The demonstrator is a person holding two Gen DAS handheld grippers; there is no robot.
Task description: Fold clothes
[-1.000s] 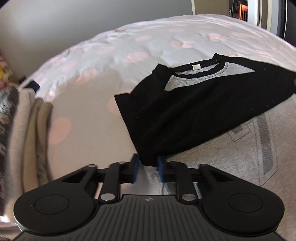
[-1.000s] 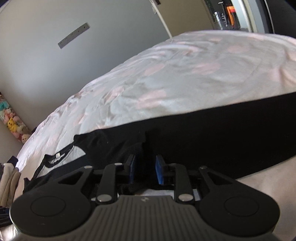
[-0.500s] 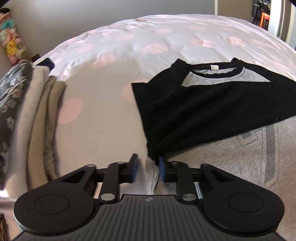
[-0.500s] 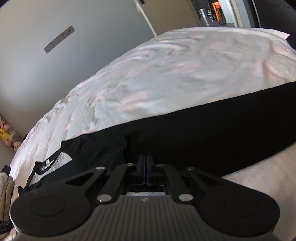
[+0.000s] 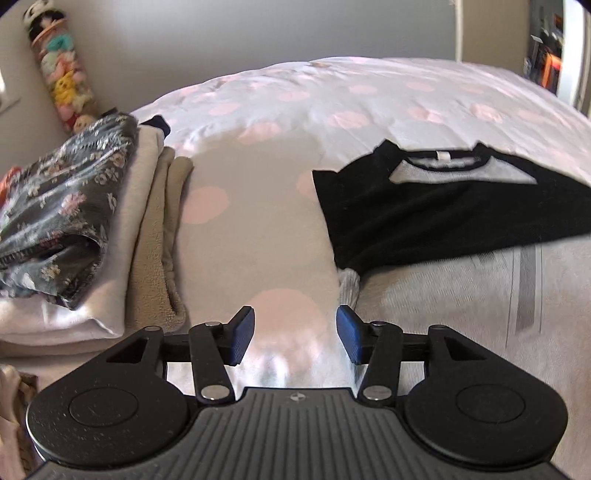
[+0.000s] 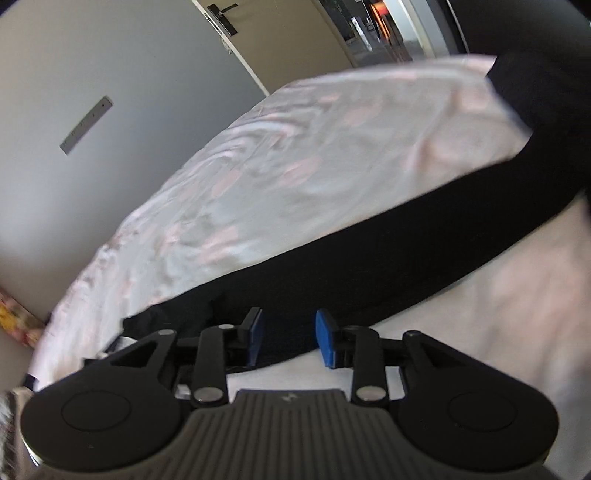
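Black-sleeved shirt (image 5: 443, 218) on dotted bedspread (image 5: 369, 96), folded stack (image 5: 92, 236) left — left tool (image 5: 294, 334), right tool (image 6: 289, 336) both spread wide, empty.

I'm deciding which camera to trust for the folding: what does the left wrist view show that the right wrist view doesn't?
Only the left wrist view shows the pile of folded clothes, the shirt's grey front with its neckline, and the plush toys by the wall. Only the right wrist view shows the door handle and the long black sleeve stretched across the bed. Both show the black and grey shirt, the spotted bedcover, and an open, empty tool: left tool, right tool.
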